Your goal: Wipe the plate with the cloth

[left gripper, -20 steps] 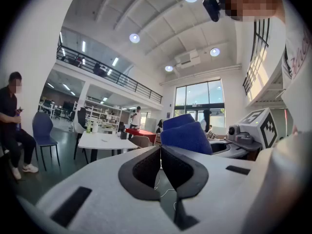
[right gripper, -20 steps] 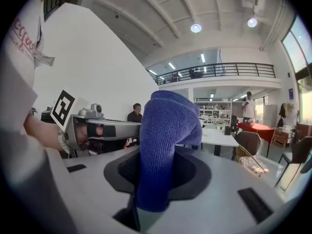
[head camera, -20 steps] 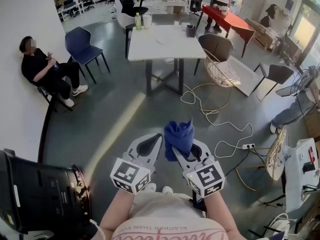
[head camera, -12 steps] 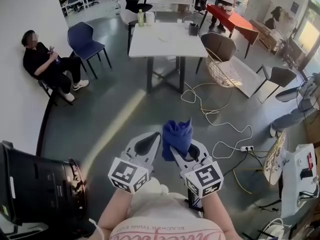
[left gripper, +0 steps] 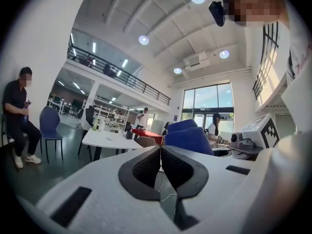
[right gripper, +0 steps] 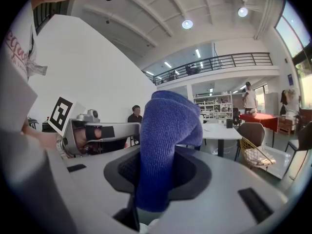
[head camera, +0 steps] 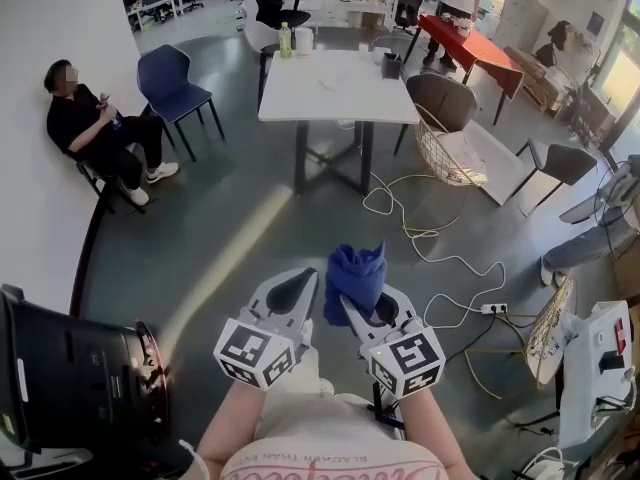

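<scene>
Currently my right gripper [right gripper: 156, 155] is clamped low on the blue cloth [right gripper: 170, 121], just beside my left gripper [left gripper: 160, 147], whose jaws are together and empty. I judge the cloth soft, light and floppy, so this pinch suits wiping.

From the head view, the white plastic left gripper [head camera: 305, 286] and white plastic right gripper [head camera: 365, 303] lie side by side at 6 o'clock. The crumpled blue knit cloth [head camera: 355, 273] sits between the right gripper's jaws and juts out ahead of them. A white rectangular table [head camera: 335, 93] stands well beyond at 12 o'clock, with a green plastic bottle [head camera: 285, 40] on its far left corner. A blue padded chair [head camera: 163, 83] is at 10 o'clock, left of the table, and a seated person [head camera: 95, 128] is further left against the wall. A round wire basket [head camera: 445, 148] lies at 2 o'clock, right of the table. A black boxy machine [head camera: 70, 378] stands at 8 o'clock.
</scene>
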Demonstrator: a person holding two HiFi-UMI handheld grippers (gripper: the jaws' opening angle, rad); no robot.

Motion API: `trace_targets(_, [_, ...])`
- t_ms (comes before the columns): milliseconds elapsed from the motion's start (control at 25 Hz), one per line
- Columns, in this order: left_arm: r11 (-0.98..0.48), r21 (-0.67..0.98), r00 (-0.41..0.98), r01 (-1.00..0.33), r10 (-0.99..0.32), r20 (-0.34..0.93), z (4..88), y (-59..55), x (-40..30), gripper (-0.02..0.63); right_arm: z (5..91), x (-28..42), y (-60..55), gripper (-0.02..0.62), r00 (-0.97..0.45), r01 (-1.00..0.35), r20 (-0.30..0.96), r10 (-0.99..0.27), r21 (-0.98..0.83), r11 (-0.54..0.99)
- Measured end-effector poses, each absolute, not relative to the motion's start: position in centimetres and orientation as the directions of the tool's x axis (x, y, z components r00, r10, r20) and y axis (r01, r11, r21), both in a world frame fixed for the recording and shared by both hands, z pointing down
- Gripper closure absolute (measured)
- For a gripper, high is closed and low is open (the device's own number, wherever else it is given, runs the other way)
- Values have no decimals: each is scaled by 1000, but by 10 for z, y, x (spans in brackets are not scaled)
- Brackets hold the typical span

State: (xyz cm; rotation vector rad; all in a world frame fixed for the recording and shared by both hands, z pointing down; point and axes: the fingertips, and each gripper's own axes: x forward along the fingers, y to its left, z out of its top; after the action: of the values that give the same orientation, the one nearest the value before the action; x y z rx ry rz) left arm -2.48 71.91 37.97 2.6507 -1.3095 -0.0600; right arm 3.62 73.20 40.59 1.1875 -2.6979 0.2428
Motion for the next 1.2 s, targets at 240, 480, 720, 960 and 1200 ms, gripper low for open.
trace_targets(240, [-644, 92, 650, -759, -757, 65, 386, 670, -28, 601, 403, 18, 682, 479, -701, -711, 184, -689, -113, 694])
trace_targets(480, [-645, 74, 649, -761, -758, 71, 383, 599, -41, 601, 401, 4, 615, 478, -691, -720, 190, -697, -89, 689])
trace_targets(720, [-655, 99, 662, -749, -747, 59, 378, 532, -54, 601, 394, -9, 553, 478, -682, -731, 176, -710, -114, 673])
trace_targets(960, [-661, 84, 666, -745, -744, 58, 366, 469, -73, 600, 392, -24, 490, 477, -641, -767, 184, -745, -116, 631])
trace_targets(1200, [-665, 97, 671, -741, -738, 65, 371, 422, -84, 600, 390, -30, 446, 477, -614, -788, 184, -767, -104, 606])
